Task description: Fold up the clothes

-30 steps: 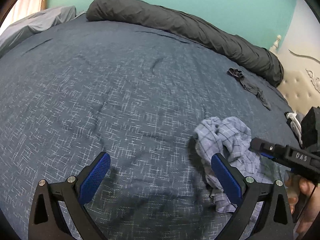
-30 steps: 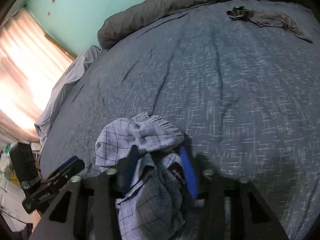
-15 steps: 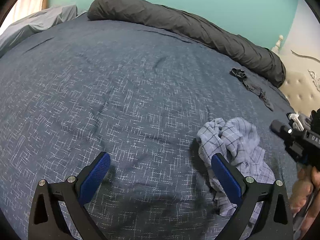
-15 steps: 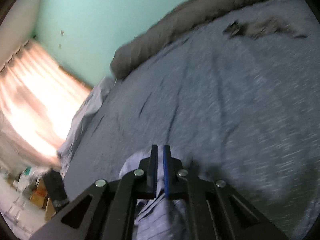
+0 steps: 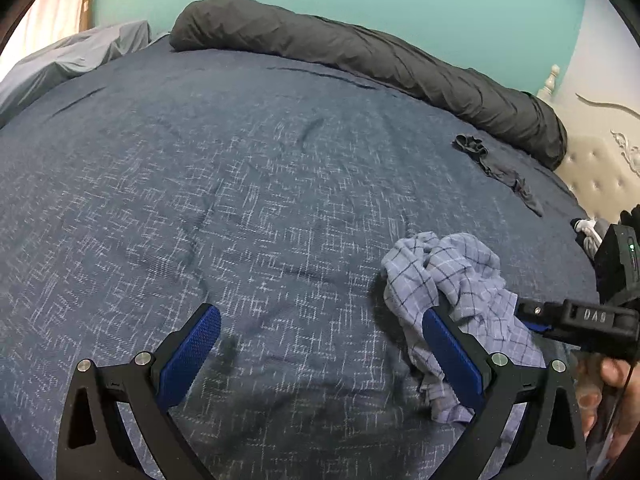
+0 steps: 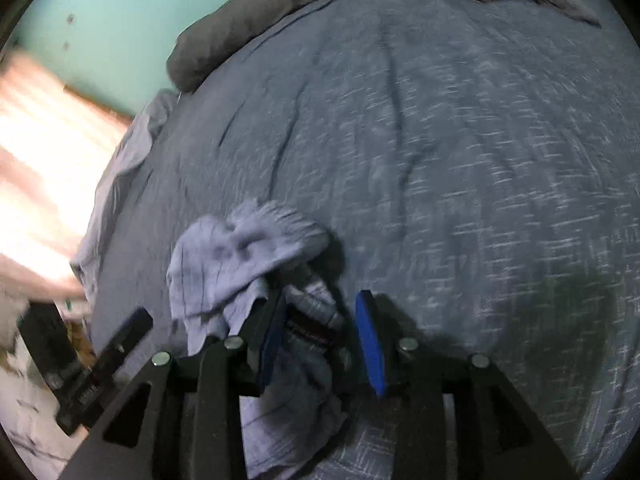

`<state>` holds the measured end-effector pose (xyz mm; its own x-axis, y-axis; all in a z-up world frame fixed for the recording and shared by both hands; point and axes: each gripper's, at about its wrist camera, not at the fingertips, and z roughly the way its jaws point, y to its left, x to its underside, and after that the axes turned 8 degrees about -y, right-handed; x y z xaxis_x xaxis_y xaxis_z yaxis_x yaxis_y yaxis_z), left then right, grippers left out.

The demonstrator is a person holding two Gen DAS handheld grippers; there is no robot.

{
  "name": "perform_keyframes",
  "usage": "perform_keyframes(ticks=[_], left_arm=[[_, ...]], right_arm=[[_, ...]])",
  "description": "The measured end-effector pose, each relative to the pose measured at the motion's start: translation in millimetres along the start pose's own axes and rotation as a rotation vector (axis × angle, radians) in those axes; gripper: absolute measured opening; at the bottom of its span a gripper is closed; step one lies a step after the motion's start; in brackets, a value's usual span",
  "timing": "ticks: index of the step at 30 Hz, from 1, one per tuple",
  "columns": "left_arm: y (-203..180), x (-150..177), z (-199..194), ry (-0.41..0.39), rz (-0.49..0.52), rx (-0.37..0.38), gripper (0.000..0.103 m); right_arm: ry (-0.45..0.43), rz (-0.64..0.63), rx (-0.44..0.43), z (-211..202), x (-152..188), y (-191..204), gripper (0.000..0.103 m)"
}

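A wide bed under a dark blue coverlet with a pale crosshatch weave [image 5: 240,208] fills both views; along its far edge lies a long rolled charcoal duvet [image 5: 380,64]; a small dark crumpled garment [image 5: 492,164] rests near that roll, well apart from the rest; a crumpled light blue checked cloth [image 5: 460,280] lies bunched on the coverlet; the left gripper [image 5: 320,344] hovers with its blue pads spread wide, the right-hand pad just beside the cloth; the right gripper [image 6: 324,332] has its jaws parted around a fold of the cloth [image 6: 256,256], pads not pressed together, though that view is blurred.
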<state>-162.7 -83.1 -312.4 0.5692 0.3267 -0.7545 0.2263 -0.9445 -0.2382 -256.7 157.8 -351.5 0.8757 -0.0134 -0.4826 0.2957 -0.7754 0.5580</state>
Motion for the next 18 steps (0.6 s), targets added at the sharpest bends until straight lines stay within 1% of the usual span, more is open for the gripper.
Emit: perform_keyframes(ticks=[1, 2, 3, 4, 6, 8, 9, 11, 13, 15, 16, 18], left_arm=[[0.9, 0.3, -1.8, -0.002, 0.0, -0.001, 0.103], [2.9, 0.9, -5.5, -0.01, 0.0, -0.004, 0.103], [4.5, 1.2, -7.9, -0.016, 0.0, -0.008, 0.103], [7.3, 1.6, -10.8, -0.021, 0.0, -0.013, 0.103], [13.4, 0.9, -13.7, -0.023, -0.004, -0.02, 0.103], [21.5, -0.3, -15.8, -0.027, -0.013, -0.035, 0.103], [23.5, -0.7, -16.3, -0.03, -0.019, -0.042, 0.103], [30.2, -3.2, -17.7, -0.037, -0.037, -0.054, 0.103], [35.7, -6.3, -18.6, -0.044, -0.049, -0.064, 0.103], [37.4, -7.0, -19.2, -0.046, -0.056, -0.069, 0.103], [37.3, -7.4, -18.6, -0.043, -0.057, -0.065, 0.103], [34.0, -8.7, -16.8, -0.036, -0.053, -0.05, 0.103]], right_arm=[[-0.001, -0.013, -0.007, 1.2, 3.2, 3.2, 0.026], [-0.009, -0.016, -0.032, 2.7, 4.8, 8.1, 0.02], [-0.018, -0.018, -0.058, 4.2, 6.4, 13.2, 0.019], [-0.027, -0.02, -0.085, 5.7, 7.9, 18.2, 0.016], [-0.04, -0.052, -0.135, 5.9, 11.0, 33.6, 0.014], [-0.031, -0.09, -0.193, 6.9, 13.5, 50.4, 0.013], [-0.023, -0.11, -0.213, 8.5, 14.6, 57.9, 0.013], [0.02, -0.173, -0.28, 14.2, 21.5, 77.2, 0.013], [0.044, -0.228, -0.277, 18.9, 26.5, 88.1, 0.013], [0.049, -0.215, -0.252, 20.9, 26.1, 85.3, 0.013], [0.05, -0.207, -0.239, 21.8, 25.8, 83.6, 0.015], [0.041, -0.175, -0.218, 17.7, 24.2, 74.9, 0.015]])
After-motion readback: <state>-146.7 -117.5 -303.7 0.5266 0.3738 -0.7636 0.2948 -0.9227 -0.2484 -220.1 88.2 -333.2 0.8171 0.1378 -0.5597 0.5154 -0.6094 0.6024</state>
